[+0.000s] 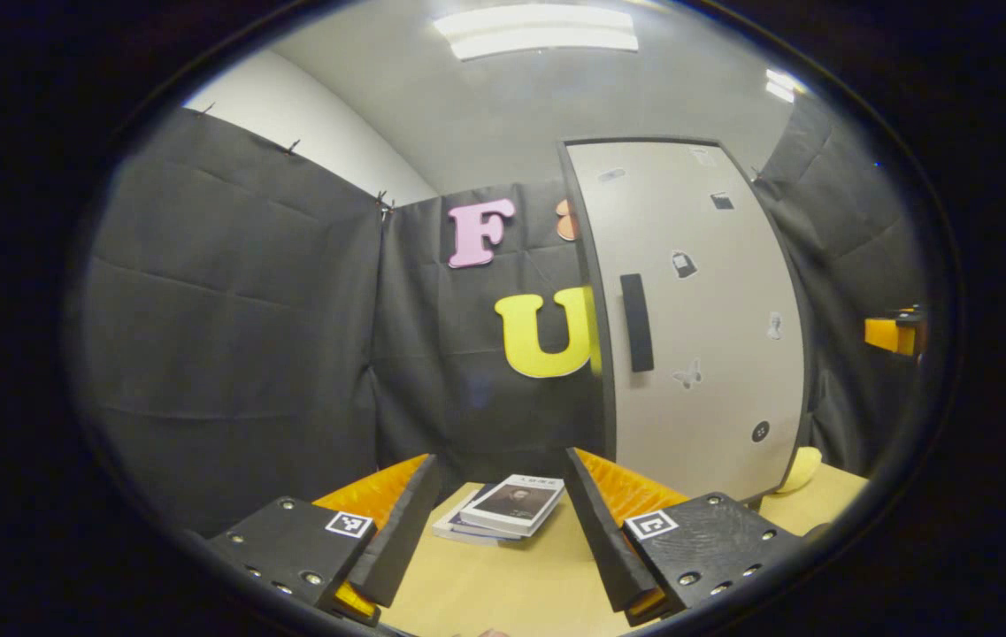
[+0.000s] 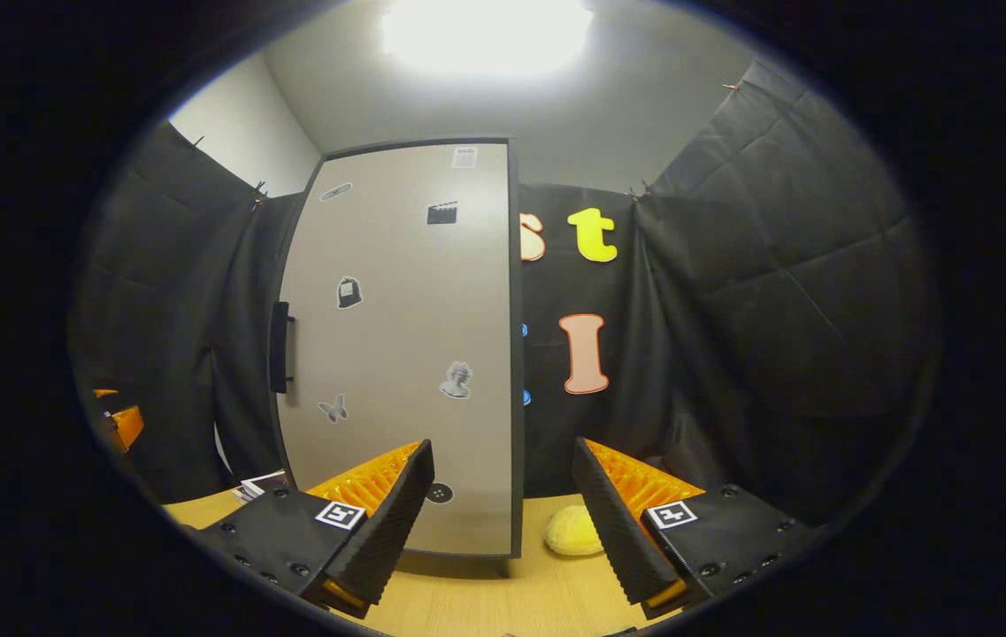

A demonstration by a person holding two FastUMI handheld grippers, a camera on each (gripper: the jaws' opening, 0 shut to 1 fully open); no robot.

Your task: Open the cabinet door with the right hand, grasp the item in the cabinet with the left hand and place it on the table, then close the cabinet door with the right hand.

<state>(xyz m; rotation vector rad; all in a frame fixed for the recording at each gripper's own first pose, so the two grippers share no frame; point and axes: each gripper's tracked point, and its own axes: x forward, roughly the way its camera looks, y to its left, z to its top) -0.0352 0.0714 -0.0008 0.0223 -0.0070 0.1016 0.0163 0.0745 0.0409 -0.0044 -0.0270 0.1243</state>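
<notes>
Left gripper (image 1: 503, 522): fingers spread wide, nothing between them, hovering low over the table (image 1: 503, 593). In the left gripper view a stack of books (image 1: 503, 510) lies flat on the table, ahead of the fingertips and framed in the gap between the 2 fingers, touching neither. Top book faces cover-up; its long axis runs roughly across the view, tilted slightly, with 1 corner toward the left finger. How many books are in the stack I cannot tell exactly.

Right gripper (image 2: 503, 513): fingers likewise apart, holding nothing. In the right gripper view its left finger overlaps the lower part of the cabinet door (image 2: 405, 354); contact cannot be judged.

Cabinet: pale door, closed flush, standing upright on the table near its back edge. Dark vertical handle (image 1: 636, 322) on the door's left side, long axis up and down. Several small stickers on the door face. The stack sits on the table left of the cabinet's left edge, outside it.

A yellow rounded object (image 2: 573, 531) rests on the table just beside the cabinet's right lower corner.

Surface: light wood-toned table. Room: black cloth walls, pale ceiling, ceiling light (image 2: 485, 35) overhead.
</notes>
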